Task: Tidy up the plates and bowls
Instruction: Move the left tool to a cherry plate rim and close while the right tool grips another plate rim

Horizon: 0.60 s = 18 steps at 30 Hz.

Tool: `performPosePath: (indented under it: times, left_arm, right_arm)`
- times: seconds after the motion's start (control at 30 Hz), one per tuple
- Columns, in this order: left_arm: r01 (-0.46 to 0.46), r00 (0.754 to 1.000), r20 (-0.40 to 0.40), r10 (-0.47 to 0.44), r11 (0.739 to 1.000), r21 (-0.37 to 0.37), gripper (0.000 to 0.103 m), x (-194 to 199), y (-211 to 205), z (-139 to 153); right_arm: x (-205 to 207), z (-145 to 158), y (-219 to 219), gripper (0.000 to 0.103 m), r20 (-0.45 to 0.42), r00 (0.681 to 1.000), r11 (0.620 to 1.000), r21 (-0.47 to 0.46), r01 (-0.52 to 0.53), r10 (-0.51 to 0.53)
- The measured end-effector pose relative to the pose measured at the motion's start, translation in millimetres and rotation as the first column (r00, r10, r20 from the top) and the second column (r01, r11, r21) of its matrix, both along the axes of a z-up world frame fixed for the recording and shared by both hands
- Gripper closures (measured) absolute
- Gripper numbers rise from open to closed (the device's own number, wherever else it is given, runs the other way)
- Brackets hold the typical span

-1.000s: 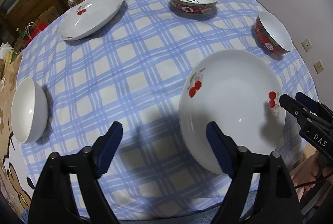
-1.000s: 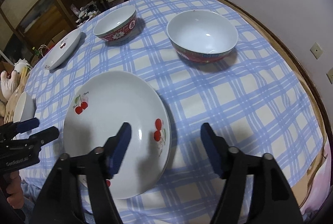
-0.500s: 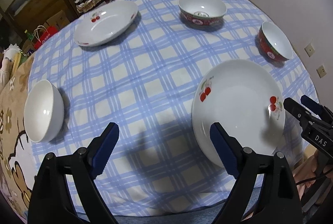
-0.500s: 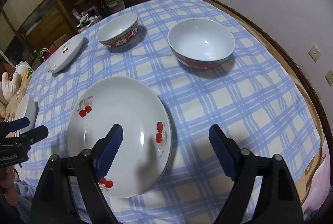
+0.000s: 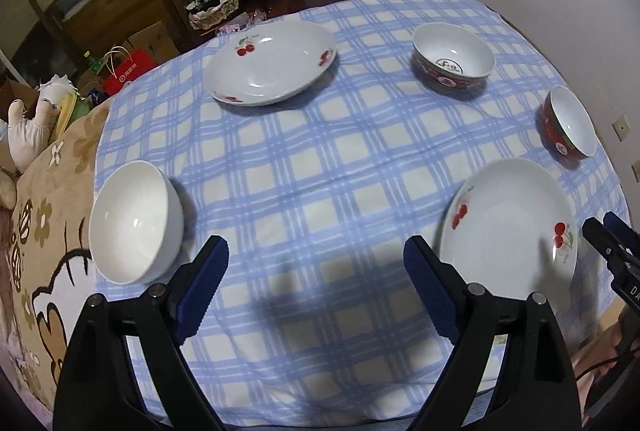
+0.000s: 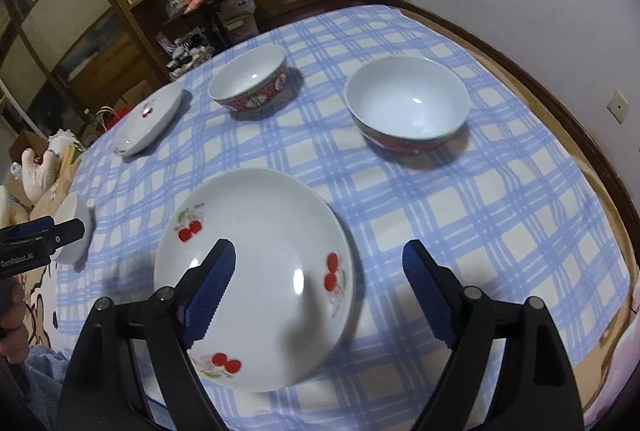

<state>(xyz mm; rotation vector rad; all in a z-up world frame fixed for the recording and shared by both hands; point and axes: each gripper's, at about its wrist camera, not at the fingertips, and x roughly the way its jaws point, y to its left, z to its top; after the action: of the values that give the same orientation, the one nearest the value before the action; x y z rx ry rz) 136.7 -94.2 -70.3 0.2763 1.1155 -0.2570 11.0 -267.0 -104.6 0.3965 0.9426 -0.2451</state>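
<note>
Right wrist view: the right hand-held gripper, just opened and empty, should pinch the slippery, breakable plate by its rim.

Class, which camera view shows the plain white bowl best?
The left wrist view: the plain white bowl shows whole and large. In the right wrist view it is small, and the left hand-held gripper partly hides it.

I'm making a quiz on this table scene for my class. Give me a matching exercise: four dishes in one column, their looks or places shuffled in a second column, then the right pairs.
Column 1:
1. near plate
2. far plate
3. plain bowl
4. right-hand bowl

Column 2:
A. all white, no pattern
B. red outside, white inside
C. cherries, under the open right gripper
D. cherries, far side of the tablecloth

Pairs: 1-C, 2-D, 3-A, 4-B
</note>
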Motion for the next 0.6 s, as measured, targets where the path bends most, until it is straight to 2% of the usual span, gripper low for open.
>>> performPosePath:
  times: [0.27,0.6]
  left_arm:
    - [-0.03,0.999,0.009,0.03,0.999,-0.037,0.015,17.2,15.6,16.0]
    - [-0.083,0.996,-0.019,0.082,0.996,-0.03,0.015,69.7,30.1,25.8]
  right_arm:
    - [29.7,19.6,31.9,0.013,0.036,0.992,0.988,-0.104,-0.114,0.119]
    - [110.8,42.2,64.0,0.013,0.089,0.967,0.969,-0.089,-0.231,0.239]
